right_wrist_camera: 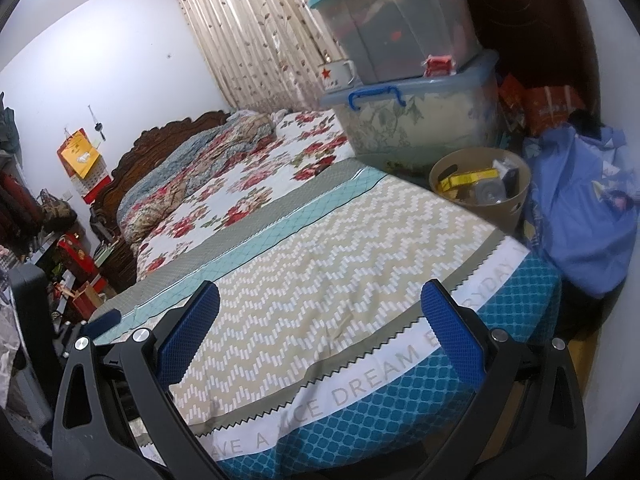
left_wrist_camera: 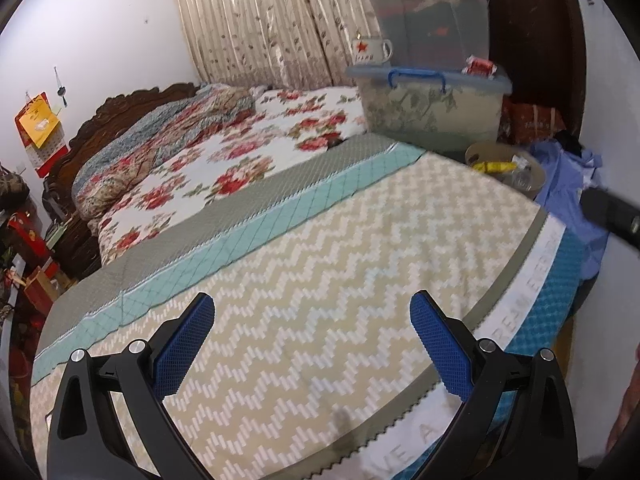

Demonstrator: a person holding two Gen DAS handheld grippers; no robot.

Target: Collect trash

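A tan waste bin [right_wrist_camera: 502,210] stands on the bed's far right corner, holding a yellow box [right_wrist_camera: 466,181] and other trash. It also shows in the left wrist view [left_wrist_camera: 534,184], blurred. My left gripper [left_wrist_camera: 312,340] is open and empty above the zigzag bedspread [left_wrist_camera: 320,248]. My right gripper [right_wrist_camera: 320,332] is open and empty above the same bedspread [right_wrist_camera: 340,248], near its foot edge. Part of the right gripper's black body [left_wrist_camera: 612,212] shows at the right edge of the left wrist view. No loose trash shows on the bedspread.
Two stacked plastic storage boxes [right_wrist_camera: 416,120] stand on the bed behind the bin, with a red packet [right_wrist_camera: 439,65] and a white mug [right_wrist_camera: 338,74] on the lower lid. Blue clothing [right_wrist_camera: 580,208] lies to the right. A floral quilt [right_wrist_camera: 224,176] and cluttered shelves [right_wrist_camera: 76,264] are to the left.
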